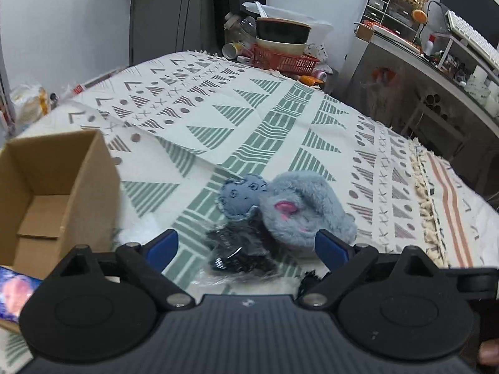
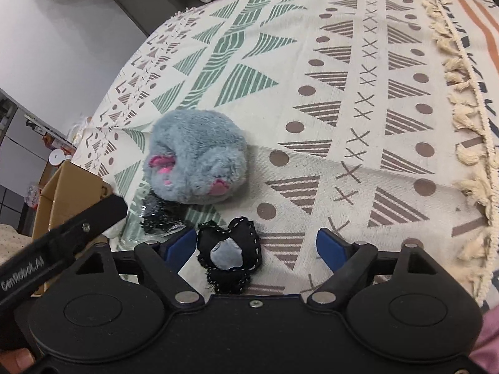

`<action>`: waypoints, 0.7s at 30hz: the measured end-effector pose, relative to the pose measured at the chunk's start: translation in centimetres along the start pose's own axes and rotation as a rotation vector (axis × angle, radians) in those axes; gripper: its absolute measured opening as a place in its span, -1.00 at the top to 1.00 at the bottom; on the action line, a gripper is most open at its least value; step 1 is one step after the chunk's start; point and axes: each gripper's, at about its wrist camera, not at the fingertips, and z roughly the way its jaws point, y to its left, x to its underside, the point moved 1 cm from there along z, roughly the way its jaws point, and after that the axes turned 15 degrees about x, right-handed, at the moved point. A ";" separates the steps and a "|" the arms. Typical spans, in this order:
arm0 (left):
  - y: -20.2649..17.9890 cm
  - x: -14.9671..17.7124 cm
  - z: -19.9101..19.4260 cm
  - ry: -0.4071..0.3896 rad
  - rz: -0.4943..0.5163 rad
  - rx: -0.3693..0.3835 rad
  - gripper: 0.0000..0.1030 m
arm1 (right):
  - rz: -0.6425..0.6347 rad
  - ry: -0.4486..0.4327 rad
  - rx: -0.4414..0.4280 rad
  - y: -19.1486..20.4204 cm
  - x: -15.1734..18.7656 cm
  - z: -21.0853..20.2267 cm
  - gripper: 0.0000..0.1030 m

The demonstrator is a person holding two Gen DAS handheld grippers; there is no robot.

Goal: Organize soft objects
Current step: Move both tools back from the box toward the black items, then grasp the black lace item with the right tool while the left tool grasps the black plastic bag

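A fluffy grey plush toy (image 1: 307, 210) with pink ears lies on the patterned cloth; it also shows in the right wrist view (image 2: 196, 155). A flat grey-blue felt piece (image 1: 240, 196) lies against its left side. A dark sparkly item in clear wrap (image 1: 238, 251) lies just in front of them, between my left gripper's (image 1: 246, 247) open fingers; it shows too in the right wrist view (image 2: 159, 212). A black stitched fabric piece (image 2: 229, 255) with a grey patch lies between my right gripper's (image 2: 257, 246) open fingers. An open cardboard box (image 1: 56, 193) stands at the left.
The patterned tablecloth (image 1: 280, 118) covers the table, with a tasselled edge (image 2: 467, 124) on the right. A red basket with stacked bowls (image 1: 282, 50) sits at the far edge. A cluttered metal counter (image 1: 436, 62) stands at the right. A printed packet (image 1: 15, 293) lies by the box.
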 end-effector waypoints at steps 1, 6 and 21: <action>0.0 0.0 0.4 0.003 -0.001 -0.004 -0.81 | -0.001 0.006 -0.001 -0.1 0.0 0.3 -0.58; 0.5 0.3 2.4 0.048 -0.039 -0.024 -0.61 | -0.010 0.032 -0.009 -0.3 0.0 1.3 -0.54; 1.8 1.1 5.0 0.127 -0.113 -0.036 0.03 | -0.090 0.015 -0.023 0.9 0.2 1.7 -0.48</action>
